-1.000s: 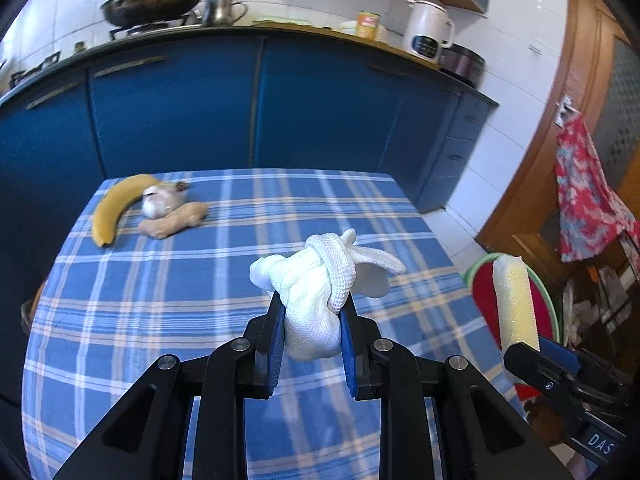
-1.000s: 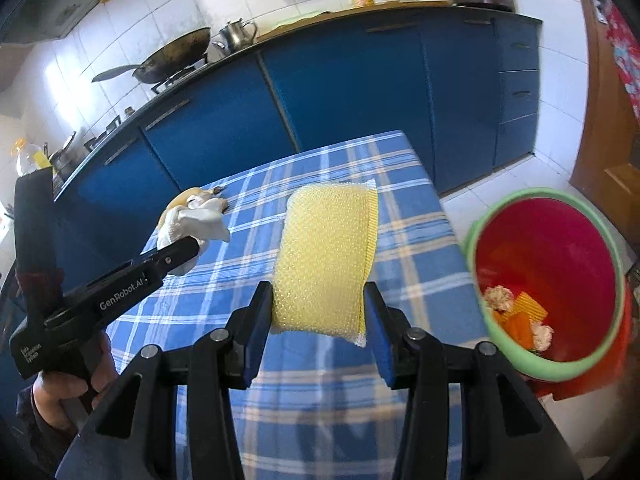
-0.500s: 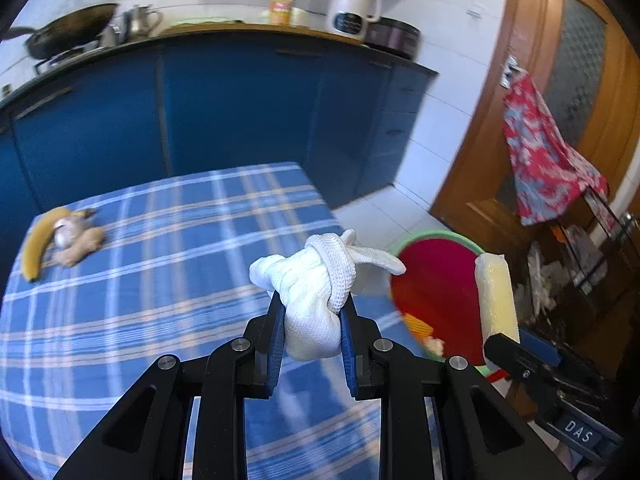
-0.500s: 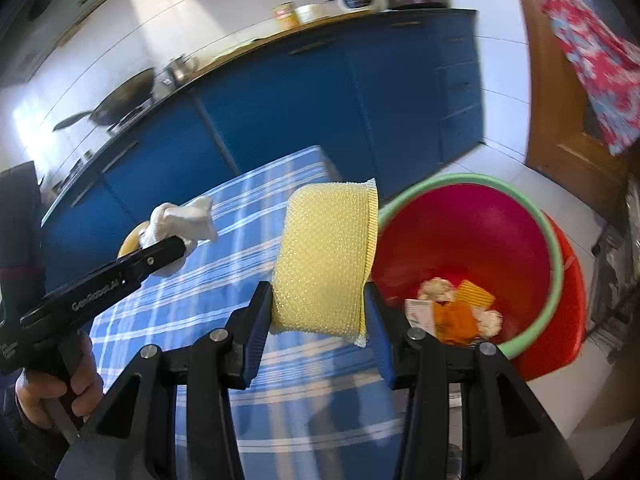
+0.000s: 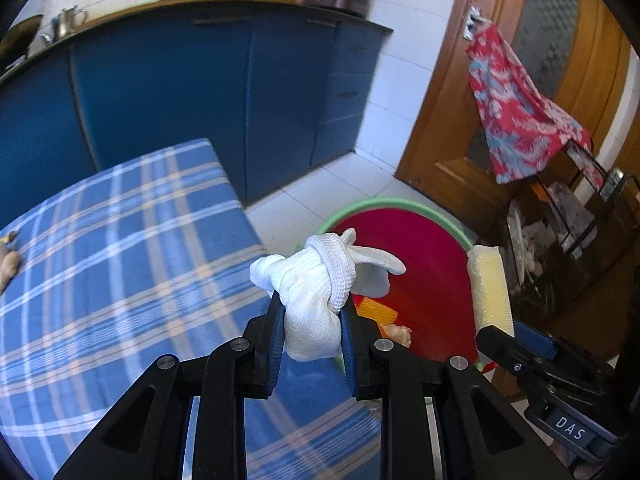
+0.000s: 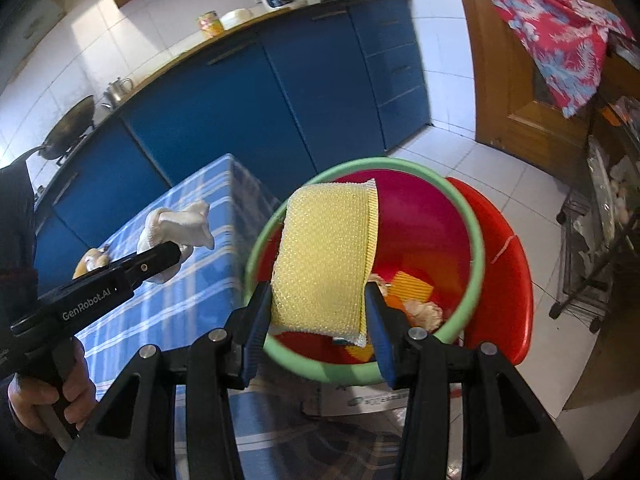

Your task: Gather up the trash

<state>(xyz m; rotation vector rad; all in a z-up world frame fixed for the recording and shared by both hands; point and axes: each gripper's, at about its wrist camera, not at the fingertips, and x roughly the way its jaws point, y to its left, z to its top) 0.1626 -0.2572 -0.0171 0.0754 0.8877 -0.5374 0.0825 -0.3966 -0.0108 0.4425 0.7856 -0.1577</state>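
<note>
Both hands have swung away from the blue checked tablecloth [image 5: 120, 264] toward the red plastic bin with the pale green rim [image 6: 478, 240], which stands on the floor just off the table's corner. A second ago the bin sat only at the edge of either view; now it fills the middle of both.

The left gripper [image 5: 312, 320] has its jaws drawn close together, pinching the bottom of a knotted white knit rag [image 5: 316, 292]. That bundle hangs above the table's edge, at the near side of the bin's rim rather than over its open mouth.

The right gripper [image 6: 320, 304] stands about half open, its blue pads [image 6: 256, 320] pressed on either side of a yellow dimpled sponge [image 6: 324, 256], held upright above the bin's near rim, with the red hollow right behind it.

Inside the bin lie orange and yellow scraps [image 6: 412, 286] and some crumpled pale bits. I reckon the sponge is about ready to be let go, while the rag needs carrying a little further over the rim. Well away from the bin, at the table's far end, more bits [image 6: 94, 260] wait.
</note>
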